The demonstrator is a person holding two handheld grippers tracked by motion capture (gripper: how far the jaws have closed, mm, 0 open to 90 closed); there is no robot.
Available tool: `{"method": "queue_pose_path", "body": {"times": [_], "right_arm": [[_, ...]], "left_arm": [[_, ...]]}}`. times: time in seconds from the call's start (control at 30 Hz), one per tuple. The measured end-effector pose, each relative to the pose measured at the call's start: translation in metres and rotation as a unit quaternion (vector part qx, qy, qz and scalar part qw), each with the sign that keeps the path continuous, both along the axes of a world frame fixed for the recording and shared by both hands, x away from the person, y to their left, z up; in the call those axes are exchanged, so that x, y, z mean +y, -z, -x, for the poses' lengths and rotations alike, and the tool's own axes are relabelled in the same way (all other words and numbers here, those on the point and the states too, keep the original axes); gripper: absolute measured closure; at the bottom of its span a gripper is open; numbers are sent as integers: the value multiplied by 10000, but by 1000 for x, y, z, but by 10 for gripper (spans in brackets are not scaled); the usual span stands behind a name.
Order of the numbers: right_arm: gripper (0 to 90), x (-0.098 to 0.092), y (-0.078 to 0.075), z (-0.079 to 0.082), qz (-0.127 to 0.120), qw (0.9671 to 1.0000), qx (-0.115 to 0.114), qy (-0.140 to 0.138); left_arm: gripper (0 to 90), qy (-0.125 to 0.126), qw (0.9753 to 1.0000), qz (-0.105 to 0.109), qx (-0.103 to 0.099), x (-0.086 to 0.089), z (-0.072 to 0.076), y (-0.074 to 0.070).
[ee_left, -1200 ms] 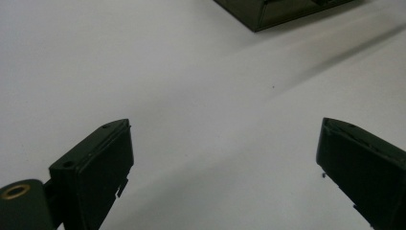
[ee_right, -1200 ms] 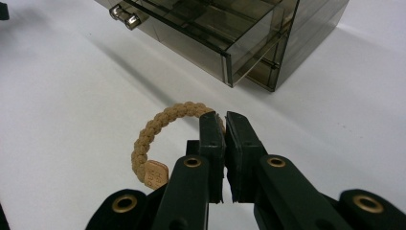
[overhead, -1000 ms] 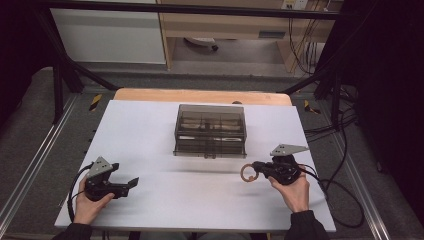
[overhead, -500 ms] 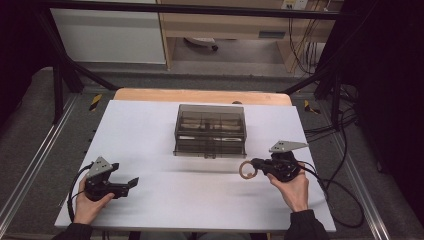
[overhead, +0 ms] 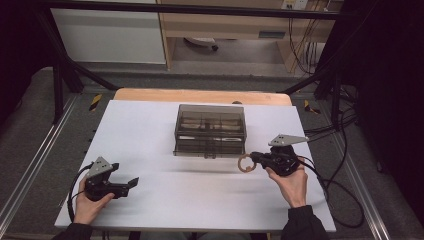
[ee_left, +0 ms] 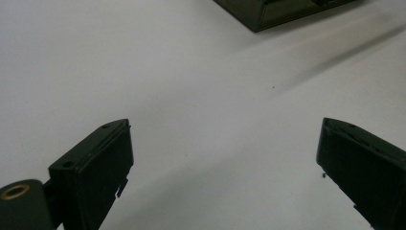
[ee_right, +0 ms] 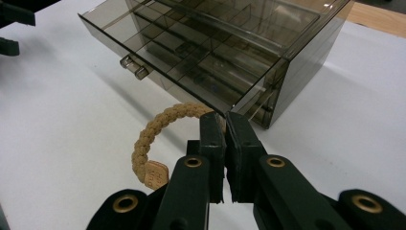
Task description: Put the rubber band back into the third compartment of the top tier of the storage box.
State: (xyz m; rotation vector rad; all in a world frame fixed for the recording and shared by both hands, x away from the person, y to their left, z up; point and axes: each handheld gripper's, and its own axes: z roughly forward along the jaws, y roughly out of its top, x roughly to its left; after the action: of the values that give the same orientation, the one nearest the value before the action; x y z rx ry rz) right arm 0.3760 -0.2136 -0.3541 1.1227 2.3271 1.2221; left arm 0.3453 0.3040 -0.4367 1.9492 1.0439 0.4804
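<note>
— Tan braided bracelet (ee_right: 158,132): where is it held?
— It is pinched by the right gripper (ee_right: 225,125) fingers, near the smoky drawer box (overhead: 210,129) on the tabletop (overhead: 150,135).
— The left gripper (overhead: 131,183)?
— Fingers spread, at the near left.

The right gripper (ee_right: 225,125) covers part of the braided ring (ee_right: 154,135) — the pinched bit is hidden. The smoky box (ee_left: 282,10) is cut off at the top edge — just a corner shows. What lies inside it is too dim to tell.

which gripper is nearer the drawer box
Right. The right gripper, shut on a braided bracelet, sits just off the drawer box's front right corner. The left gripper is open, well short of it, front left.
</note>
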Motion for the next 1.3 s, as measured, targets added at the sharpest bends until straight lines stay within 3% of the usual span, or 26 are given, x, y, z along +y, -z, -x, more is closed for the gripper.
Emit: {"method": "queue_pose_path", "body": {"times": [0.57, 1.3], "right_arm": [[866, 16, -14, -19, -1, 9998, -115, 186], [866, 36, -12, -49, 63, 9990, -85, 439]], "left_arm": [[48, -8, 10000, 11, 10, 0, 0, 0], [49, 4, 10000, 7, 8, 0, 0, 0]]}}
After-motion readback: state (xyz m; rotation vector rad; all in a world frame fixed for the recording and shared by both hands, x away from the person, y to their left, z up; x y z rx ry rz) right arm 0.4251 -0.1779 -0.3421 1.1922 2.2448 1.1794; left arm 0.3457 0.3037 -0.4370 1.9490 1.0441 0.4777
